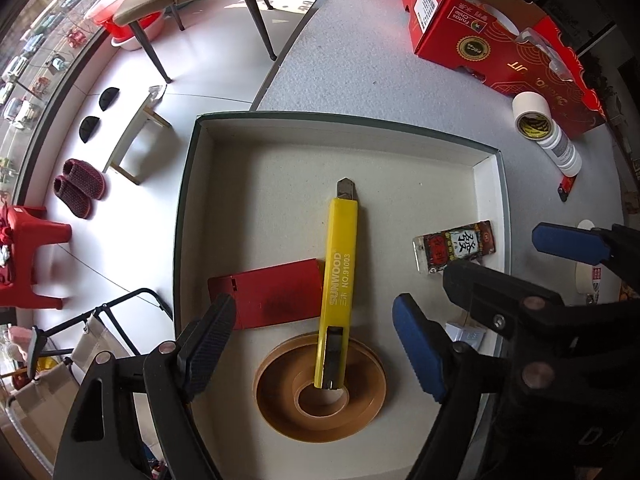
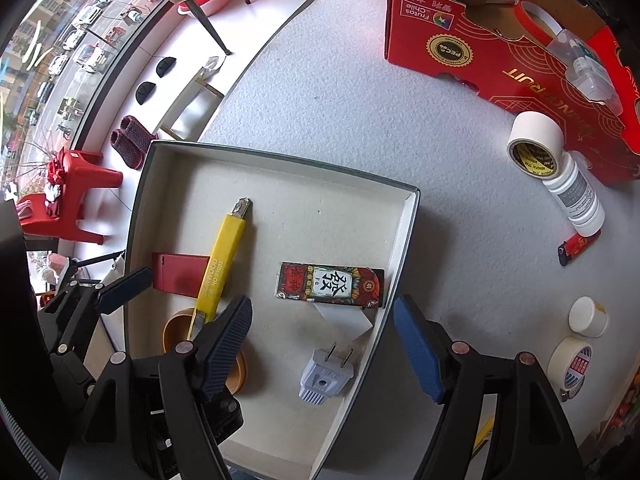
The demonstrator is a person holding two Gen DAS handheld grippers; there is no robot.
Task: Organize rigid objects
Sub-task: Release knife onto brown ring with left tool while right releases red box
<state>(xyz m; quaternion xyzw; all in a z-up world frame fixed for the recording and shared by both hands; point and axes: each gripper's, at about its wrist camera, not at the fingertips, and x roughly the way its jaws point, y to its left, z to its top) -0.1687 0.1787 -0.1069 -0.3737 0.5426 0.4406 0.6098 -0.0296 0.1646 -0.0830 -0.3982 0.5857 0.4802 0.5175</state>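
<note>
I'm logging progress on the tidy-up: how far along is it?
Done: the tray already holds the yellow knife, red card, brown tape ring, mahjong box and plug. In hand: nothing; the left gripper and right gripper are both open. Left on the table: white tape, bottle, lighter, jar, and another tape roll.

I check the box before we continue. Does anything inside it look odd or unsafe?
Yes. The yellow knife lies in the box with its blade tip out, bare. Its rear end rests up on the brown tape ring, over the red card, so it sits tilted, not flat.
</note>
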